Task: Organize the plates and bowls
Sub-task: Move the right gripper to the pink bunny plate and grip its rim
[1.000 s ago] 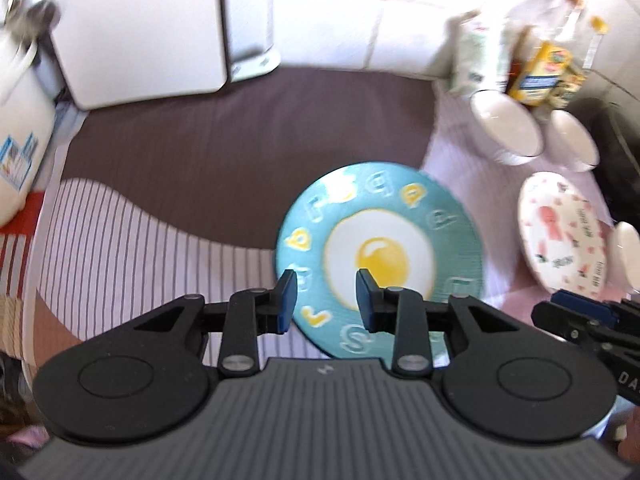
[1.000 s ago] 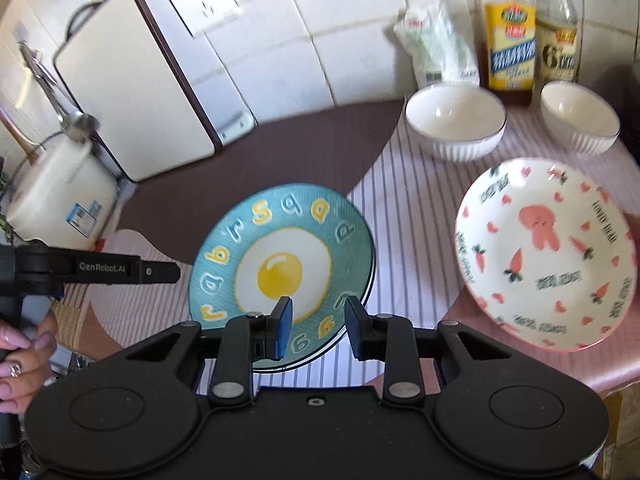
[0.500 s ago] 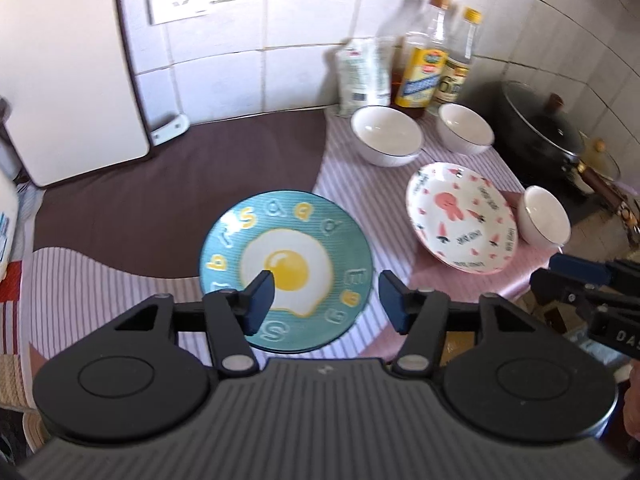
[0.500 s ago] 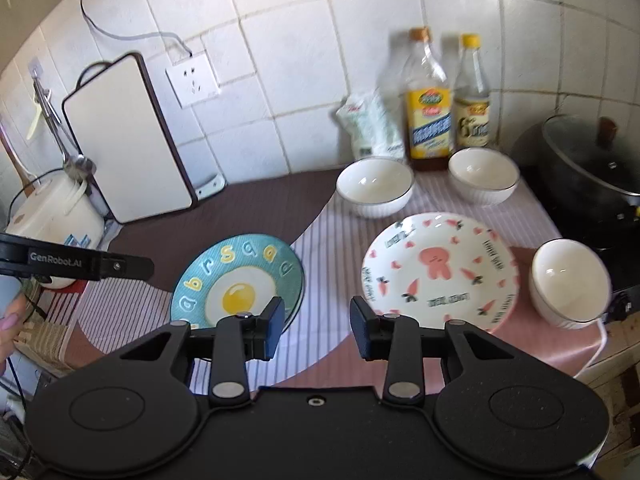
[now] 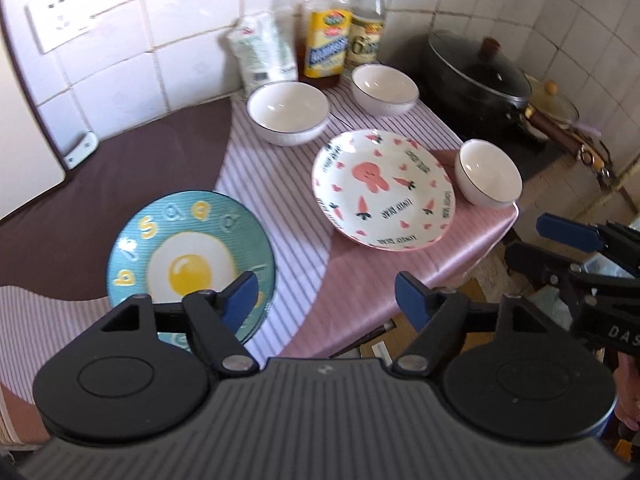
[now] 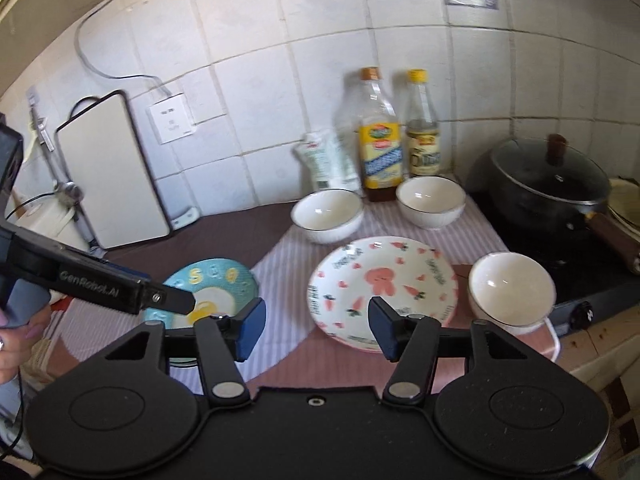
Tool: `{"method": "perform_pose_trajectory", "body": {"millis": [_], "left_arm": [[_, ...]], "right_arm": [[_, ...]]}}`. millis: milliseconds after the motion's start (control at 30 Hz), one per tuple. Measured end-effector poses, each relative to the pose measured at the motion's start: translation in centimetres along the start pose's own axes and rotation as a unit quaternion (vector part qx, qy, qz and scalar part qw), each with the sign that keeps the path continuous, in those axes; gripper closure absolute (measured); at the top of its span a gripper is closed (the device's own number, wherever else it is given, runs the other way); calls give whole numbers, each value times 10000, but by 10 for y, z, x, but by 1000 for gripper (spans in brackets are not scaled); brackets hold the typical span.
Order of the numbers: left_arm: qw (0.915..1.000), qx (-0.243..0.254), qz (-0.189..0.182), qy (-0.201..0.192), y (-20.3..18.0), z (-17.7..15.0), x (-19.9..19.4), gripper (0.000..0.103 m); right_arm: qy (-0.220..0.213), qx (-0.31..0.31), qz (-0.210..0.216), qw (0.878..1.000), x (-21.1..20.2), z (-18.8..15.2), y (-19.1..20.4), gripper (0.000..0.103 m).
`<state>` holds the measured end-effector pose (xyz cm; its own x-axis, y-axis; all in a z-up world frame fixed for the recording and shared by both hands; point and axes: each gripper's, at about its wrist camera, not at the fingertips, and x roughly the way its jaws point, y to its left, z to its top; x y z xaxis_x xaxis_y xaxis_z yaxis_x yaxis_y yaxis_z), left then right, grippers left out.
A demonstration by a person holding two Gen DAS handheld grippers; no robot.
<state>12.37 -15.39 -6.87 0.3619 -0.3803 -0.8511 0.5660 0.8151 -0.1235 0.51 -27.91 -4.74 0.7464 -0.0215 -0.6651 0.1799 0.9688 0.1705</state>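
The blue plate (image 5: 188,256) with a fried egg painted in its middle and raised letters round its rim, among them "b", "s", "a", lies flat on the counter (image 5: 280,184), where the brown cloth meets the striped one. To its right, apart from it, sits the white plate (image 5: 382,190) printed with a pink rabbit, carrots and hearts; the words on it read "LOVELY BEAR". Just beside that plate, at the counter's right corner, stands a small white bowl (image 5: 488,172). Two more white bowls stand further back: one (image 5: 288,112) in front of a white packet (image 5: 262,54), the other (image 5: 384,88) in front of two bottles (image 5: 344,24). The bottle labels are too blurred to read.

The left hand-held gripper (image 5: 326,298) hangs over the counter's front edge with its blue pads spread wide and nothing between them. The right hand-held gripper (image 6: 316,326) is likewise wide apart and empty, above the near rim of the rabbit plate. In the right wrist view the left tool's side reads "GenRobot.AI".

A lidded black pot (image 6: 548,184) sits on the stove to the right; a wall socket (image 6: 172,118) and a white board (image 6: 110,172) are at the back left.
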Motion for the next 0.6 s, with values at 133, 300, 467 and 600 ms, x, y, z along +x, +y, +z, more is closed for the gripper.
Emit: {"method": "perform_pose_trajectory", "body": {"millis": [133, 300, 467, 600], "left_arm": [[9998, 115, 14, 184, -15, 4, 22, 21], [9992, 103, -78, 384, -27, 10, 55, 20], [9992, 211, 60, 328, -32, 21, 89, 18], [9997, 59, 206, 87, -25, 33, 119, 14]], "right_arm": [[26, 296, -109, 9995, 7, -8, -25, 40], [-12, 489, -193, 9986, 20, -20, -51, 38], [-28, 538, -432, 9976, 43, -32, -68, 37], [-355, 465, -466, 9972, 63, -45, -77, 37]]}}
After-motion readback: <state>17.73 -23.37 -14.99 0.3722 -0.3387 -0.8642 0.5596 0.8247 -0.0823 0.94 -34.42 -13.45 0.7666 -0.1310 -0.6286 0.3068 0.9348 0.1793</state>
